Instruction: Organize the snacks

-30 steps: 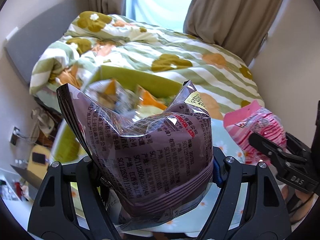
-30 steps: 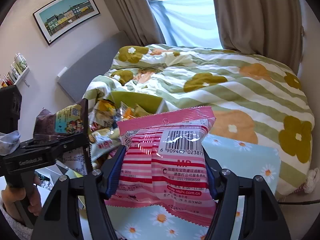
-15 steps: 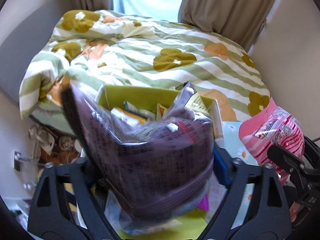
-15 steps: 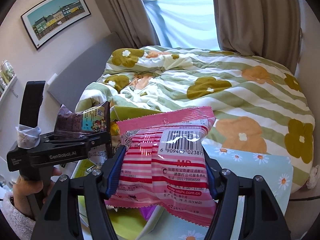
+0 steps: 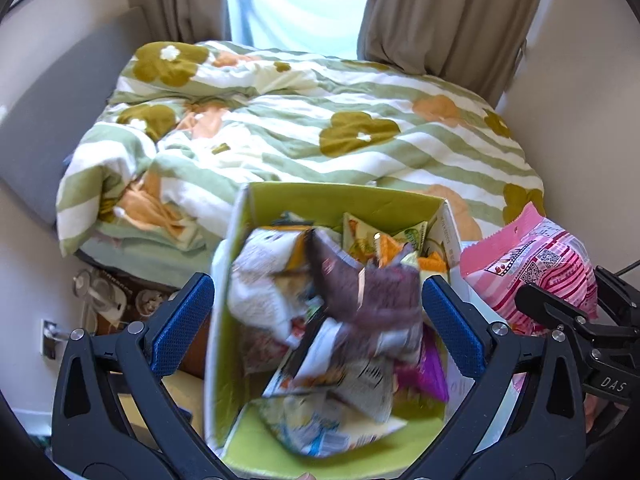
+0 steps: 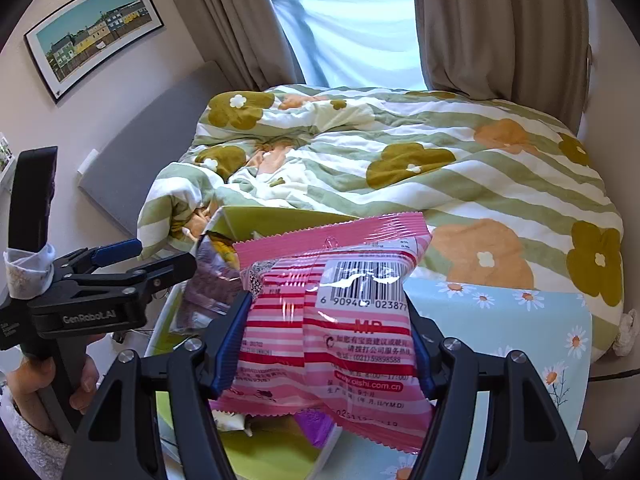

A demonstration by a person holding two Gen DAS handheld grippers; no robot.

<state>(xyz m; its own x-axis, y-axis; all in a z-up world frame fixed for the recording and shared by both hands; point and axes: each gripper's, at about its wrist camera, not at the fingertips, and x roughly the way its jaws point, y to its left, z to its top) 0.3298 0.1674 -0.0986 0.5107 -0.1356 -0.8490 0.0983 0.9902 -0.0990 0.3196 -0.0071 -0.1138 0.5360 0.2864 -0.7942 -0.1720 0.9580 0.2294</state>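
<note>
Left hand-held gripper jaws have just opened wide, dropping the brown crinkled foil snack bag into the lime-green cardboard box below; right hand-held gripper, at 3 o'clock, stays clamped on the pink striped plastic snack packet, likely next in.

Your rig, up close
Black left gripper with blue textured pads, silver screws, and your fuzzy grey sleeve.

Daylight from the window at the top of my frames lit the bed brightly. Fisheye bending darkened my corners. Motion blur smeared the brown packet; glare streaked the pink packet.
</note>
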